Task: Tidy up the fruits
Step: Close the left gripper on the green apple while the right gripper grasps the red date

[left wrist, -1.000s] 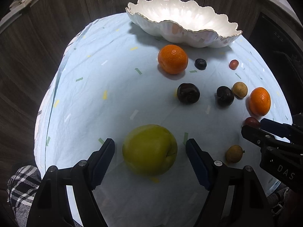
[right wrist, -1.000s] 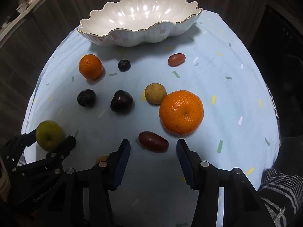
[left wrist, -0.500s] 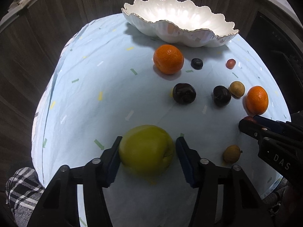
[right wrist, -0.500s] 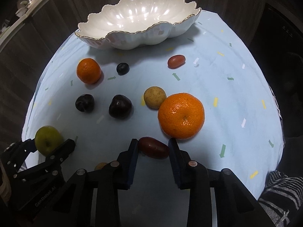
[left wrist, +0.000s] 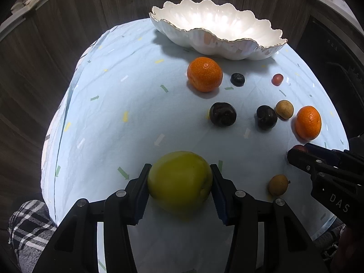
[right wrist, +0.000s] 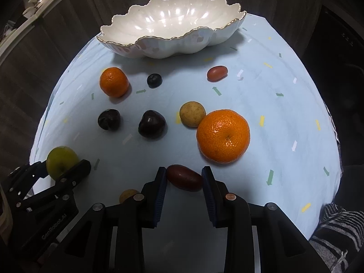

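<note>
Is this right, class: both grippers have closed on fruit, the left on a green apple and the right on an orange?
Not quite. The right gripper grips the dark red oval fruit, not an orange, as the right wrist view shows. The left gripper does hold the green apple.

**Handheld tongs and clothing: appearance**

Left tongs (left wrist: 179,188): matte black moulded arms, each carrying two round silver screw heads; fingers (left wrist: 142,193) faced with dark blue ribbed pads. Seen from the right wrist view, the body bears pale lettering along one arm. Right tongs (right wrist: 184,183): same black build and blue ribbed pads, one screw head copper-toned; white letters "DAS" on its side. Worn: black-and-white plaid fabric (left wrist: 27,229); dark striped fabric (right wrist: 336,234).
</note>
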`<action>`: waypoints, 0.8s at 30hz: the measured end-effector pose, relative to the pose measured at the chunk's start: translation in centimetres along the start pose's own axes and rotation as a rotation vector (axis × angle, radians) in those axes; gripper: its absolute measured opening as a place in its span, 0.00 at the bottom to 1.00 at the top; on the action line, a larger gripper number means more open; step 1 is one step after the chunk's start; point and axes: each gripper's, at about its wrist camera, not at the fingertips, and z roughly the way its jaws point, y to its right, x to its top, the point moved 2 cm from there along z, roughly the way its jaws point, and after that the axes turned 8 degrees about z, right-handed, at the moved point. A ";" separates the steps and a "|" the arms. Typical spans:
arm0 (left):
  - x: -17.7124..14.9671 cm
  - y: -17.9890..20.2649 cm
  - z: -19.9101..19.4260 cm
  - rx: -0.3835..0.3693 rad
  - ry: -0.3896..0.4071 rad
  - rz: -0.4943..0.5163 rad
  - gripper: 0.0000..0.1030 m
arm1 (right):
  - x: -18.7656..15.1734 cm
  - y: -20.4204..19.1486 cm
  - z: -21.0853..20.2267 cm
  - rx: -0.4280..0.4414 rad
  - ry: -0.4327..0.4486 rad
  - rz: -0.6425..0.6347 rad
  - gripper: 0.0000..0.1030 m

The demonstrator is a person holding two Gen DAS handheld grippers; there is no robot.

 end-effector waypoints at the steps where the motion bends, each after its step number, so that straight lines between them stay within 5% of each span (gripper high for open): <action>1: 0.0 0.0 -0.1 0.001 0.005 0.001 0.47 | 0.0 0.0 -0.2 0.002 0.003 -0.001 0.32; 24: 1.0 0.0 -4.8 0.026 0.106 0.003 0.47 | 0.6 -0.3 -5.7 0.037 0.152 -0.032 0.32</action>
